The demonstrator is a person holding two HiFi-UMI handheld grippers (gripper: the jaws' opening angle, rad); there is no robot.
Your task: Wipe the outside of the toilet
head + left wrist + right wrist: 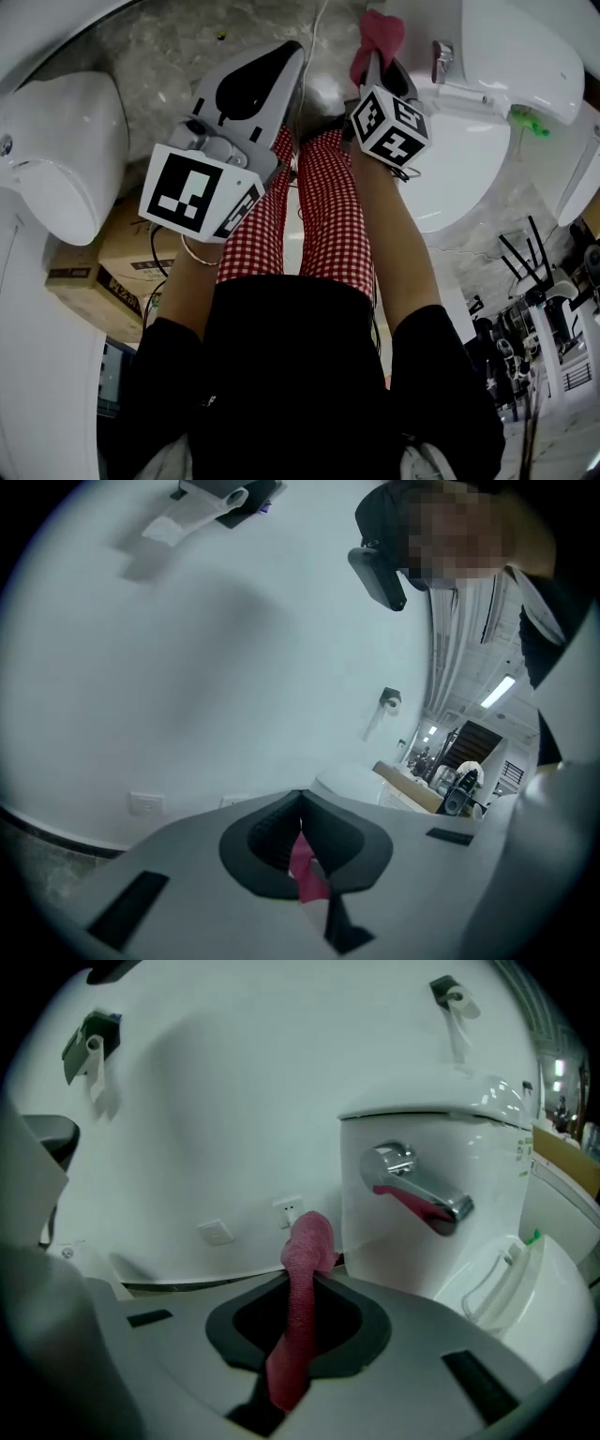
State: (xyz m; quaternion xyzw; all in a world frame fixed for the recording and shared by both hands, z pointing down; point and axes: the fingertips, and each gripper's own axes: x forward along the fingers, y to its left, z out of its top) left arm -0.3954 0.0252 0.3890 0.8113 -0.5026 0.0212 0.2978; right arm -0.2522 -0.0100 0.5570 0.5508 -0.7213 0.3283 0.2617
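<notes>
A white toilet stands at the right of the head view, with its tank (511,42), chrome flush lever (441,61) and closed lid (459,164). My right gripper (377,67) is shut on a pink cloth (380,33), held just left of the tank and apart from it. In the right gripper view the cloth (309,1241) sticks up out of the right gripper (305,1279), with the tank (441,1251) and lever (417,1190) to its right. My left gripper (289,58) hangs shut and empty over the floor; the left gripper (300,803) faces a bare wall.
A second white toilet (56,150) stands at the left with a cardboard box (108,272) beside it. The person's red checked trousers (323,216) are between the grippers. Wall sockets (216,1232) and a paper holder (94,1044) are on the wall. Dark racks (534,272) stand at the right.
</notes>
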